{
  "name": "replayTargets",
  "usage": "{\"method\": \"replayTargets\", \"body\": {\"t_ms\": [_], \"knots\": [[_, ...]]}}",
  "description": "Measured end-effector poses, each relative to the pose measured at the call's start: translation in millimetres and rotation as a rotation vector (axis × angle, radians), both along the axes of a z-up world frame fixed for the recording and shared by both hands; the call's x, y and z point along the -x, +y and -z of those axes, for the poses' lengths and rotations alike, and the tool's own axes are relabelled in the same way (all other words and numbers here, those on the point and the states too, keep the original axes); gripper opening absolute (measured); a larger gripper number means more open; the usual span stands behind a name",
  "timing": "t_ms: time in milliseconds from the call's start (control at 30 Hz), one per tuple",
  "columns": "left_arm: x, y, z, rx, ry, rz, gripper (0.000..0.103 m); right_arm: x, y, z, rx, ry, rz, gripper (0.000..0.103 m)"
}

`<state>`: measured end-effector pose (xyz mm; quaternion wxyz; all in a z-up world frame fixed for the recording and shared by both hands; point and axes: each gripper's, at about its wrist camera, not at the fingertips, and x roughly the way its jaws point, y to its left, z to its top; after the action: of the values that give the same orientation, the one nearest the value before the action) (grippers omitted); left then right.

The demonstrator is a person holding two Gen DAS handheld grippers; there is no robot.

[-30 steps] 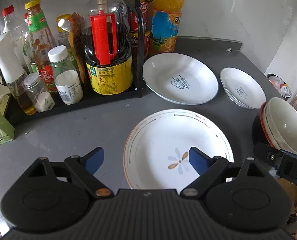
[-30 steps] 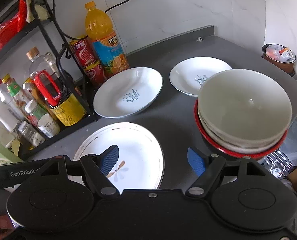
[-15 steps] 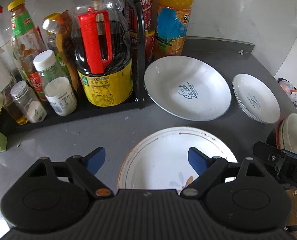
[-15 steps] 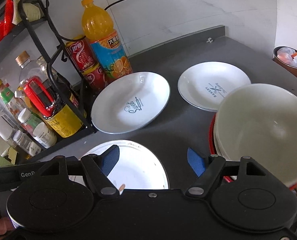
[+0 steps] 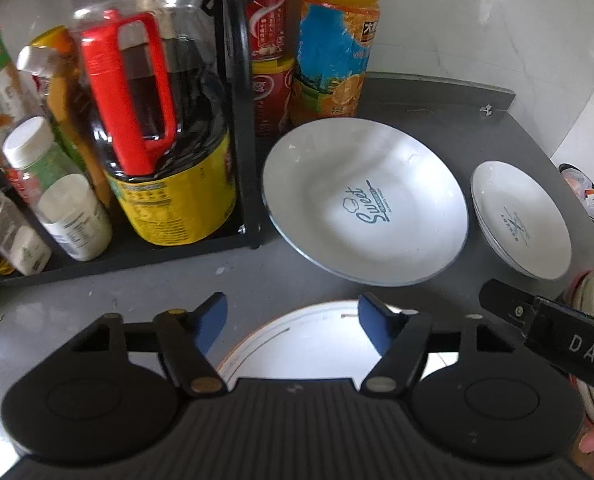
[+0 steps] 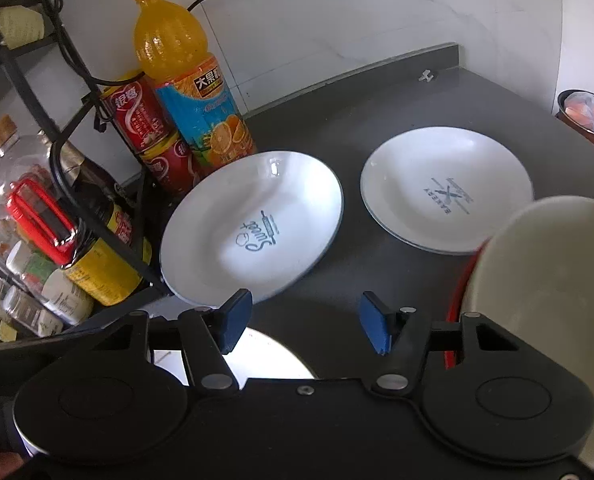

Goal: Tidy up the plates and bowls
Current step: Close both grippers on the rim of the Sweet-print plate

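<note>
- On the grey worktop [image 5: 317, 272], the "Sweet" plate [image 5: 365, 204] lies beside the smaller plate [image 5: 521, 220].
- Left gripper [image 5: 291, 322] and right gripper [image 6: 305, 322]: fingers spread, holding nothing.

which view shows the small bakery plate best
The right wrist view: the small bakery plate sits whole on the counter, its crossed logo readable, only its near rim meeting the bowl. The left wrist view shows it smaller, squeezed toward the right edge.

Sweet plate [image 5: 365, 204] right of rack [image 5: 237, 120], Bakery plate [image 5: 521, 220] further right
</note>
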<state>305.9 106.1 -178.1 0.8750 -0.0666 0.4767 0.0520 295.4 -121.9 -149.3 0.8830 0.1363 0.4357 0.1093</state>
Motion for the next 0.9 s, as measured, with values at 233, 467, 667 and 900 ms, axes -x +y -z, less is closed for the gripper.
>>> {"method": "replayTargets", "body": {"t_ms": [233, 467, 667, 900], "knots": [[-24.9, 1.7, 16.5, 0.049, 0.032, -0.05, 0.049, -29.1, 4.2, 11.1, 0.023, 0.045, 0.025, 0.054], [-48.9, 1.6, 32.1, 0.085, 0.053, -0.098, 0.042, -59.3, 8.4, 24.7, 0.023, 0.1, 0.032, 0.053], [-63.4, 1.8, 42.0, 0.115, 0.073, -0.153, 0.03, -79.2, 10.5, 41.6, 0.016, 0.163, 0.05, 0.053], [-71.6, 2.2, 51.1, 0.143, 0.082, -0.206, 0.023, -94.8, 6.4, 65.0, -0.029, 0.231, 0.063, 0.048]]}}
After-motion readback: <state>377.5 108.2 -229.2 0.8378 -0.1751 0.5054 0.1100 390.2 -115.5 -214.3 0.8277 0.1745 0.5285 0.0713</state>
